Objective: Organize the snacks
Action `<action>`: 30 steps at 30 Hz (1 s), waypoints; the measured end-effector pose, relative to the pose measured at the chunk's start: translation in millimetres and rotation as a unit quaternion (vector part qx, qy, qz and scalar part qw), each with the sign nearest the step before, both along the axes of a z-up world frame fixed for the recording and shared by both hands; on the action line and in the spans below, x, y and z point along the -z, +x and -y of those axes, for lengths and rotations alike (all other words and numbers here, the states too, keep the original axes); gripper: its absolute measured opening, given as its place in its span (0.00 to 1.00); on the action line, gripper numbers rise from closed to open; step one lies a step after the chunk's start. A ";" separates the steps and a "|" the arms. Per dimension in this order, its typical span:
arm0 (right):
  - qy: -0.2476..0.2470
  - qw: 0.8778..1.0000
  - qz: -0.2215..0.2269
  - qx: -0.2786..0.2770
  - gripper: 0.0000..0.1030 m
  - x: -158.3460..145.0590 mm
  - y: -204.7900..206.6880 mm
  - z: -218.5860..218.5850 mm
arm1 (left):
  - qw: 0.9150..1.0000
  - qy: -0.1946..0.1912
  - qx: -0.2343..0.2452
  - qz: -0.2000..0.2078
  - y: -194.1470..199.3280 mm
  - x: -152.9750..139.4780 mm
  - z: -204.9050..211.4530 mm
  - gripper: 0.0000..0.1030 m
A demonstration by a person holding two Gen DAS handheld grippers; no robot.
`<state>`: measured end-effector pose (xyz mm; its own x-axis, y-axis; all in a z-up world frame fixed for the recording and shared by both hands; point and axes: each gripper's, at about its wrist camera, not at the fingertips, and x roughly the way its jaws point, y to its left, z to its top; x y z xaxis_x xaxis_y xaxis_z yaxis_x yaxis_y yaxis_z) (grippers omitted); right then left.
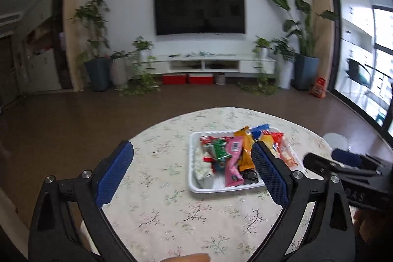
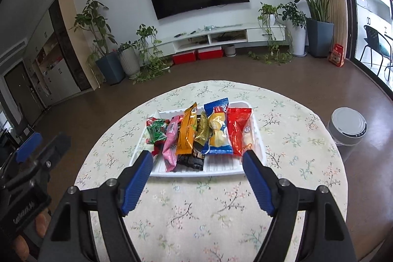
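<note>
Floral cloth covered the round tabletop (image 2: pixel 282 139), the largest thing in either view, and everything else is placed here against the white tray (image 2: pixel 258 136) that sat near its middle. In that tray the snacks lay side by side in a rough row: a red packet (image 2: pixel 237 129) at the tray's right end, a blue and yellow packet (image 2: pixel 217 131) next to it, an orange packet (image 2: pixel 188 131) near the tray's middle, a pink packet (image 2: pixel 170 141) left of that, and a green packet (image 2: pixel 156 131) at the tray's left end, with dark wrappers partly under them. Beyond the tray's right side, off the tabletop, stood a grey lidded bin (image 2: pixel 347 131). The left claw (image 1: pixel 192 173) hung over the cloth at the tray's left edge, spread wide with nothing gripped. The right claw (image 2: pixel 196 174) hung just above the tray's near rim, its blue fingers (image 2: pixel 137 178) moderately apart and holding nothing; no packet touched either pad.
</note>
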<state>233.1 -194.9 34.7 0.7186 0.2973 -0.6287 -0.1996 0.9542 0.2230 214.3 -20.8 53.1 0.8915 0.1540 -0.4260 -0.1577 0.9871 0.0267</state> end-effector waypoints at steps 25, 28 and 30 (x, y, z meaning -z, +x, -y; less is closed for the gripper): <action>-0.053 0.993 0.094 0.055 1.00 -14.2 -132.8 24.0 | 0.997 -0.038 0.033 -0.060 -117.7 -9.6 33.6 0.95; -0.061 0.992 0.096 0.058 1.00 -14.3 -135.5 24.1 | 0.997 -0.035 0.034 -0.061 -118.9 -8.0 34.2 0.95; -0.063 0.992 0.096 0.059 1.00 -13.4 -136.2 24.9 | 0.997 -0.036 0.036 -0.063 -117.2 -5.4 34.1 0.95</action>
<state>96.9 -219.8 48.1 0.8540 0.1318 -0.5033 -0.1124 0.9913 0.0688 97.2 -54.9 58.5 0.8378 0.0570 -0.5430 -0.0873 0.9957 -0.0301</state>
